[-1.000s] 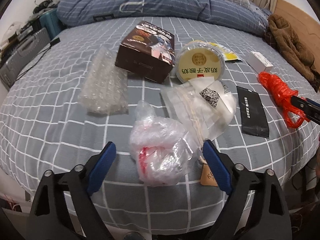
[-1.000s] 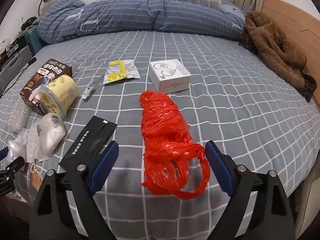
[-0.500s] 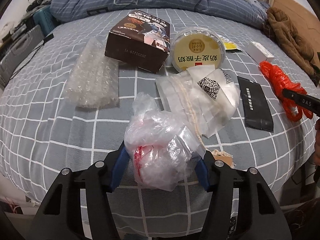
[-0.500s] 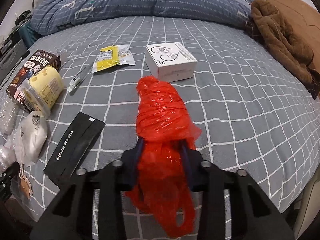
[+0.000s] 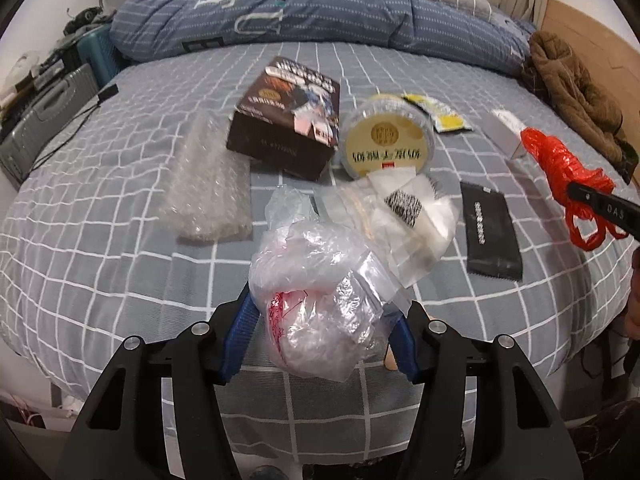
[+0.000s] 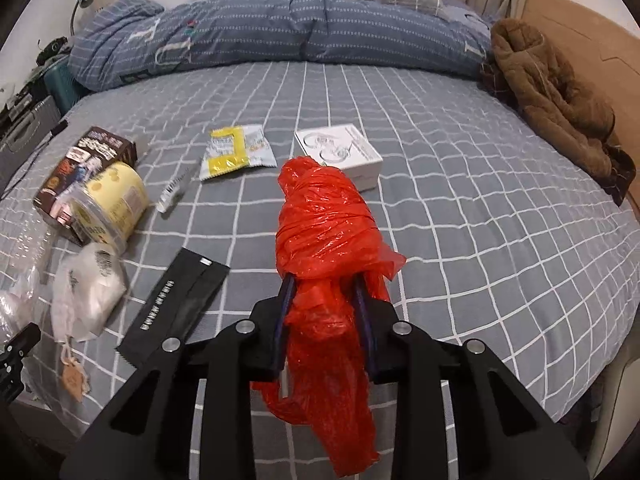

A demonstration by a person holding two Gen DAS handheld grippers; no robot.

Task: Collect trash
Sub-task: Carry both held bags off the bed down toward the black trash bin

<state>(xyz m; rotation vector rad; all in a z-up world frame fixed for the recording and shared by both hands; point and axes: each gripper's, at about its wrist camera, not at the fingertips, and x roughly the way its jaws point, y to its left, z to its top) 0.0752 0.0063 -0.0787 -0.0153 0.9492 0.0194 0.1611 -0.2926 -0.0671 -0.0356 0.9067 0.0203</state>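
My left gripper point(image 5: 322, 312) is shut on a crumpled clear plastic bag point(image 5: 320, 296) with red print, lifted off the grey checked bed point(image 5: 100, 248). My right gripper point(image 6: 325, 286) is shut on a rolled red plastic bag point(image 6: 324, 216), held above the bed; this red bag also shows at the right of the left wrist view point(image 5: 568, 172). Left on the bed are a bubble wrap sheet point(image 5: 208, 188), a brown box point(image 5: 288, 120), a yellow round tub point(image 5: 386, 144), a white pouch point(image 5: 408, 216), a black sachet point(image 5: 490, 232), a yellow wrapper point(image 6: 236, 152) and a white box point(image 6: 340, 152).
A folded blue duvet point(image 6: 280, 24) lies across the bed's far side. A brown coat point(image 6: 560, 96) lies at the right by the wooden headboard point(image 6: 592, 28). A grey case point(image 5: 44, 116) and clutter stand off the bed's left side. A small tube point(image 6: 174, 190) lies near the tub.
Both grippers went from open to shut, the left on the clear bag, the right on the red bag. Both bags have since been lifted off the bed.
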